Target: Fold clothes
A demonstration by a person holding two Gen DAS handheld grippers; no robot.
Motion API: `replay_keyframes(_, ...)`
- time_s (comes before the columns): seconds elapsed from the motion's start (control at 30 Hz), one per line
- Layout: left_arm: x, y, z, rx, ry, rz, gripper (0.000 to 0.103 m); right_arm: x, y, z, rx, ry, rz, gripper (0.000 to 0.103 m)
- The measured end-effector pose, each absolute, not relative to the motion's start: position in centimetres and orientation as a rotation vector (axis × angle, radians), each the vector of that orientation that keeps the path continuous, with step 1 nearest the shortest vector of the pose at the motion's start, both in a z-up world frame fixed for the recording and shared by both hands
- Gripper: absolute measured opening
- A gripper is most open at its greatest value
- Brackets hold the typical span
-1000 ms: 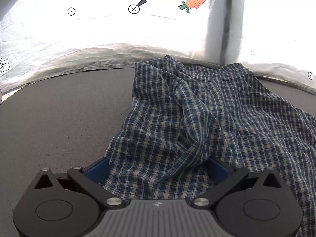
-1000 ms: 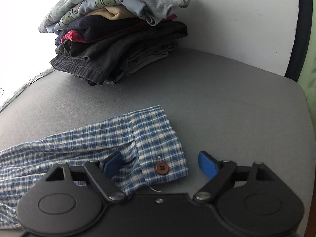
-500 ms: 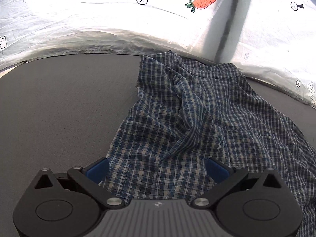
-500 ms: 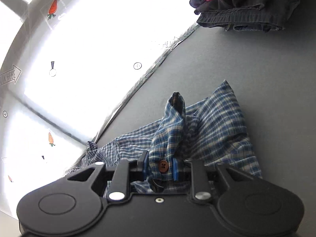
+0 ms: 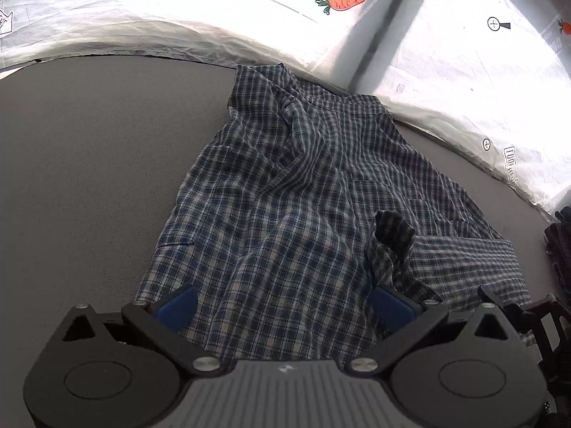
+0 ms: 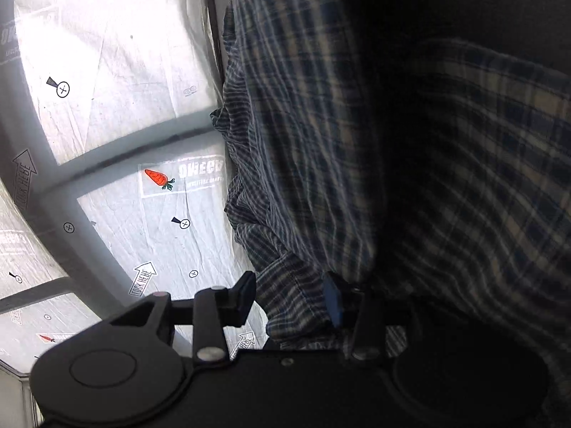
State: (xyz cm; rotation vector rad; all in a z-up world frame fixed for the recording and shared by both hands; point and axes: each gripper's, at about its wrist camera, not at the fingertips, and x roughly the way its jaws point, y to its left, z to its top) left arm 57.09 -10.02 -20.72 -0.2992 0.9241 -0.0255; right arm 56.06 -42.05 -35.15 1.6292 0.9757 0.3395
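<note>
— What is seen underneath everything?
— A dark grey surface (image 5: 89,164), matt and bare on its left part.
— And what is laid directly on it?
— A blue checked shirt (image 5: 285,214), spread out crumpled; dark folded clothes (image 5: 560,242) are glimpsed at the right edge.

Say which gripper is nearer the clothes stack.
Right: right gripper, jaws just opened with shirt between, is beside the stack; left gripper is across the shirt.
</note>
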Motion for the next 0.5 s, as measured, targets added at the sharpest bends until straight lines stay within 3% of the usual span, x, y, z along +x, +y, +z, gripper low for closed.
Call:
replay_keyframes(0.17,57.1,-11.5,-19.7,-0.272,0.907,-0.096,0.102,57.0,-42.4,-35.9,1.703,0.935,0.309,0.037)
replay_keyframes(0.23,57.2,-11.8,-19.0,-0.304,0.898,-0.142,0.102,57.2,-42.0,-36.2,1.711,0.941,0.289,0.026)
replay_keyframes(0.3,57.2,-12.0,-18.2,-0.335,0.872,-0.187,0.102,57.5,-41.6,-36.7,1.711,0.959,0.269,0.006)
replay_keyframes(0.33,57.4,-12.4,-17.9,-0.326,0.861,-0.211,0.102,57.7,-41.5,-36.8,1.711,0.959,0.268,0.003)
replay_keyframes(0.5,58.6,-15.4,-17.9,-0.159,0.858,-0.263,0.092,58.6,-40.5,-36.6,1.719,0.957,0.274,0.003)
